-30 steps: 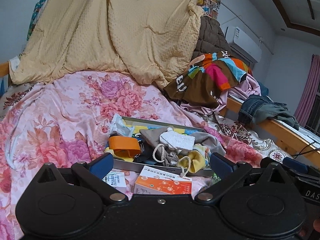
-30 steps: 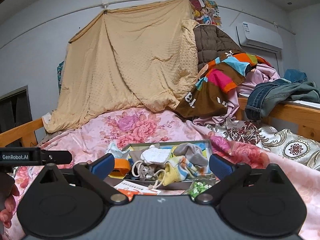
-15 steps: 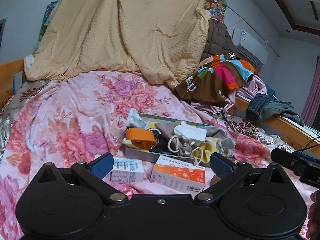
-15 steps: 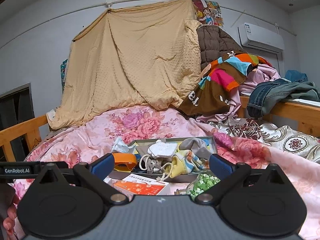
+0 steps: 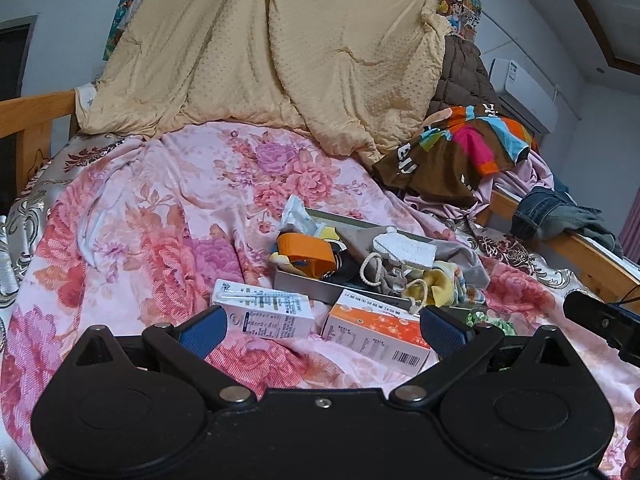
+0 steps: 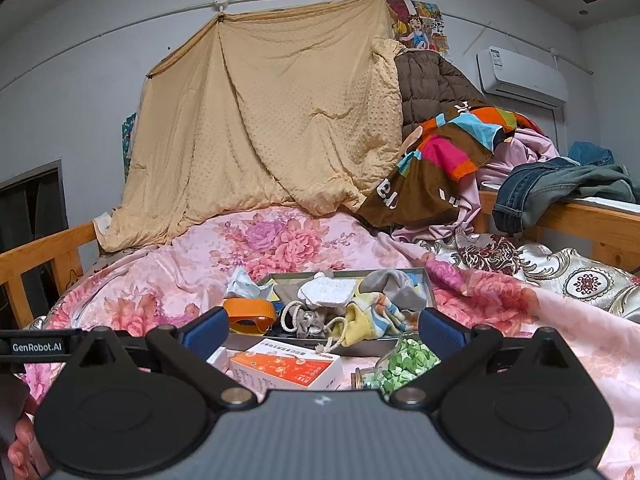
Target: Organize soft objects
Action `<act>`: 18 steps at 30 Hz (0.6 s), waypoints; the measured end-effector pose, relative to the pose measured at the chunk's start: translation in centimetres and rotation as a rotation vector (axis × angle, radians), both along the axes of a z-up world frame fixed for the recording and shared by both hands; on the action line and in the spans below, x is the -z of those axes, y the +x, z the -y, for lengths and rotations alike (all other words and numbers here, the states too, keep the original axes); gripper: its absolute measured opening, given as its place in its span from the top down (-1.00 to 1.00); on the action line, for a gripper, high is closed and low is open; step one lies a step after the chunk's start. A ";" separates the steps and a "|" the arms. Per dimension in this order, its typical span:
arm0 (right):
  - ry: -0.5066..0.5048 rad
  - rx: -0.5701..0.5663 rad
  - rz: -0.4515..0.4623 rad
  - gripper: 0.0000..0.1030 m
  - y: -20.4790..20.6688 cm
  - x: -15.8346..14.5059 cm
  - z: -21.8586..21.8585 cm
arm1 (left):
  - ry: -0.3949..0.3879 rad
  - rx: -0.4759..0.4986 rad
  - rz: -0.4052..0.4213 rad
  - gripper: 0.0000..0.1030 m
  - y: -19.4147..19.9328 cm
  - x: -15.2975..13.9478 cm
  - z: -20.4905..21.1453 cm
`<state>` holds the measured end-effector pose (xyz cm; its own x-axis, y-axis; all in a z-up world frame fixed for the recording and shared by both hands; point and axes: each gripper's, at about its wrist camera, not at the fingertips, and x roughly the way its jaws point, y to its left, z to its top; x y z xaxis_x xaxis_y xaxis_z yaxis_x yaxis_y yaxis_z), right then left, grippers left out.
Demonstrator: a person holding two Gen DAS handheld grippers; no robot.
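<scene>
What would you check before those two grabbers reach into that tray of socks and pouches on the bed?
1. Left gripper open, nothing held: ok.
2. Right gripper open, nothing held: ok.
3. Tray within view of both cameras: ok.
4. Soft items easy to reach: yellow sock and drawstring pouch lie on top: ok.
5. Path to the tray is free: not ok, the orange box and white box lie in front.
6. Where sorted items should go: cannot tell.
</scene>
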<state>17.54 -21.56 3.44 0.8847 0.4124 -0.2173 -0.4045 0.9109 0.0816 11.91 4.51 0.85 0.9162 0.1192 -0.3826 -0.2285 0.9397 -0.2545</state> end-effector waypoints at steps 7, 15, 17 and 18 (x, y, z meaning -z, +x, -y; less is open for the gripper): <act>0.005 0.008 -0.004 -1.00 -0.6 0.2 0.0 | -0.005 0.000 -0.021 -0.98 -1.2 0.4 0.5; 0.012 0.006 -0.019 -1.00 -1.5 0.5 0.2 | 0.006 -0.014 -0.041 -0.98 -2.4 0.7 0.8; 0.014 0.001 -0.031 -1.00 -1.7 0.6 0.2 | 0.003 -0.016 -0.055 -0.98 -2.6 0.9 0.8; 0.014 -0.001 -0.035 -1.00 -1.8 0.7 0.2 | 0.000 -0.019 -0.060 -0.98 -2.6 0.9 0.7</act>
<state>15.71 -21.75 2.74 0.8764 0.4163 -0.2420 -0.4020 0.9092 0.1083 9.32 3.78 -0.08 0.8891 0.1358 -0.4370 -0.2608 0.9350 -0.2401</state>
